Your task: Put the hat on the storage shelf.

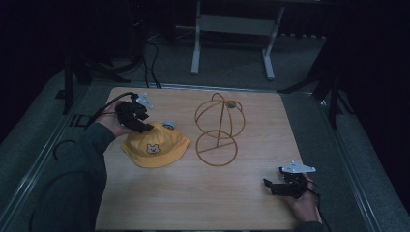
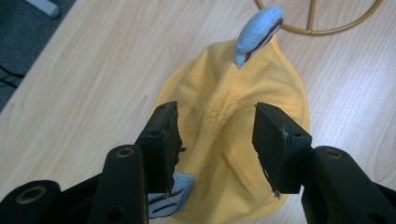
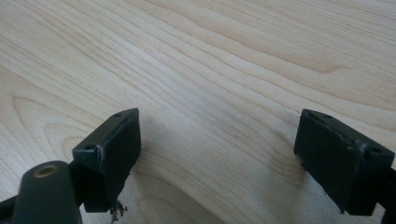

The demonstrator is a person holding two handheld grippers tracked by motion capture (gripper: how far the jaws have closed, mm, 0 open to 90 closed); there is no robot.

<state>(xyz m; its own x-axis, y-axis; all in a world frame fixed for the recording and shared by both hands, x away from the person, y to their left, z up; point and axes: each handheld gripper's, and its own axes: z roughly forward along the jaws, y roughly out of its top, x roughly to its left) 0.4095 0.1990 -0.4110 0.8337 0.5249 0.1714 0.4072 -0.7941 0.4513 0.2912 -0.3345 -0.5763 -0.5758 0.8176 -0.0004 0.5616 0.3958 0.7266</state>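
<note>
Step in hand, as judged: grasping the yellow child's cap (image 1: 154, 147) so it can go onto the gold wire hat stand (image 1: 218, 128).

Cap lies flat on the wooden table (image 1: 193, 203), left of centre, bear face on the front, just beside the stand's base ring but apart from it. Blue ears (image 2: 257, 35) stick out from the crown.

Left gripper (image 1: 138, 118) sits at the cap's back edge. In the left gripper view its jaws stand moderately apart, straddling the raised crown seam; nothing is pinched yet, and whether the pads touch fabric cannot be told.

Right gripper (image 1: 285, 186) rests near the table's front right corner, well apart from cap and stand, jaws spread wide over bare wood.

Next move likely calls for closing the left jaws on the crown, then lifting clear before carrying toward the stand's dome.
</note>
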